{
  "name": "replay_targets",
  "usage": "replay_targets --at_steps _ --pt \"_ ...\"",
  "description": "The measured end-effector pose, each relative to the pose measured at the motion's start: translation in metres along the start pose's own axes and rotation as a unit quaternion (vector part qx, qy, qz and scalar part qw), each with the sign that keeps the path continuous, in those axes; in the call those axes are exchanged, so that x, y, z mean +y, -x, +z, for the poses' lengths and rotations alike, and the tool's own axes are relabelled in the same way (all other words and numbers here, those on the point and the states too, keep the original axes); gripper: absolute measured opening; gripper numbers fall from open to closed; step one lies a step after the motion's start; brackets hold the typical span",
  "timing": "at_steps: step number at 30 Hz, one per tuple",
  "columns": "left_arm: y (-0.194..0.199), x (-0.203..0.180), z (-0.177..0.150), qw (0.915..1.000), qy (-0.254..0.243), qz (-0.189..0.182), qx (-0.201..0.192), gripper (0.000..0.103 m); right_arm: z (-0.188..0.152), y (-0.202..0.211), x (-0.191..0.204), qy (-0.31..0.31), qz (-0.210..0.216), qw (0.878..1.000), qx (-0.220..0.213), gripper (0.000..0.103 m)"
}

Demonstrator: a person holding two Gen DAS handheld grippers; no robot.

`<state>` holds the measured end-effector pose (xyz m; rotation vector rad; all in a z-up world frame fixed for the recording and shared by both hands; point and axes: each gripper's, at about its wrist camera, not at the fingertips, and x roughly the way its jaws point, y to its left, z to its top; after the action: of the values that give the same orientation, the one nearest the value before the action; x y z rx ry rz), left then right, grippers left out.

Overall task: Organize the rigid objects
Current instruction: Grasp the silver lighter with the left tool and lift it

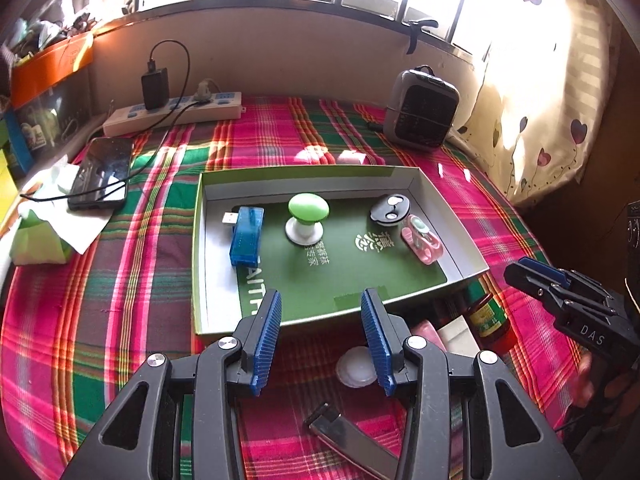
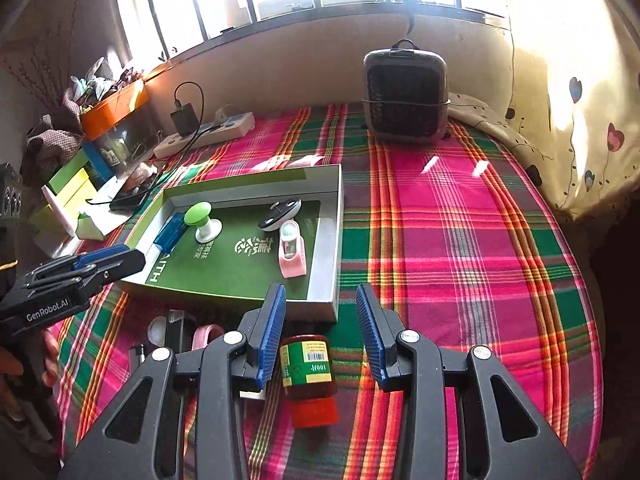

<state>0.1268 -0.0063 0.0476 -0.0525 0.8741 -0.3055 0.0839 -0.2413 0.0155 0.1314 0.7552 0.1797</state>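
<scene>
With four items already lying in the green box [image 2: 336,216], the person is hovering the right gripper [image 2: 320,328], fingers spread and empty, above the red-capped jar [image 2: 308,372] lying outside it on the cloth, likely needing a descent before pinching; the left gripper [image 1: 320,336] is likewise hanging spread and empty.

A desk [image 2: 460,240] covered with a plaid cloth in pink, green and orange carries everything. Near its middle lies a shallow open box [image 1: 460,236] with a green bottom. In front of the box, directly on the cloth, lie a small jar [image 2: 308,364] with a green label and a red cap, on its side, a white round lid [image 1: 354,370] and a metal clip-like piece [image 1: 344,436]. At the far edge stand a small grey heater [image 2: 404,92] and a white power strip [image 1: 176,114] with a black charger plugged in. At the left side lie a dark phone [image 1: 102,172] and a tissue pack [image 1: 44,232].
</scene>
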Motion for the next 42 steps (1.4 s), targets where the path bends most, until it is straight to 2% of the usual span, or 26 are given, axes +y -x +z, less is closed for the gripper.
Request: replay_targets --at_steps 5,8,11,19,29,42 --pt "0.003 0.004 -0.026 0.9997 0.019 0.005 0.016 0.041 -0.014 0.013 -0.012 -0.025 0.003 1.0 -0.011 0.038" --pt "0.007 -0.004 -0.037 0.9996 0.004 0.021 0.018 0.041 -0.022 0.016 -0.015 -0.032 0.001 0.999 -0.012 0.038" --pt "0.011 -0.01 -0.045 0.9996 0.002 0.015 0.024 0.041 -0.029 0.018 -0.018 -0.033 -0.001 0.999 -0.014 0.038" --pt "0.013 -0.027 -0.065 0.9984 -0.011 0.037 0.042 0.041 -0.035 0.025 -0.018 -0.029 0.006 0.999 -0.023 0.038" --pt "0.007 -0.038 -0.079 0.9961 -0.027 0.055 0.064 0.041 -0.041 0.027 -0.015 -0.025 0.015 0.999 -0.022 0.038" --pt "0.016 -0.021 -0.089 0.9944 -0.027 0.087 0.053 0.041 -0.047 0.025 -0.018 -0.03 0.012 0.999 -0.013 0.038"
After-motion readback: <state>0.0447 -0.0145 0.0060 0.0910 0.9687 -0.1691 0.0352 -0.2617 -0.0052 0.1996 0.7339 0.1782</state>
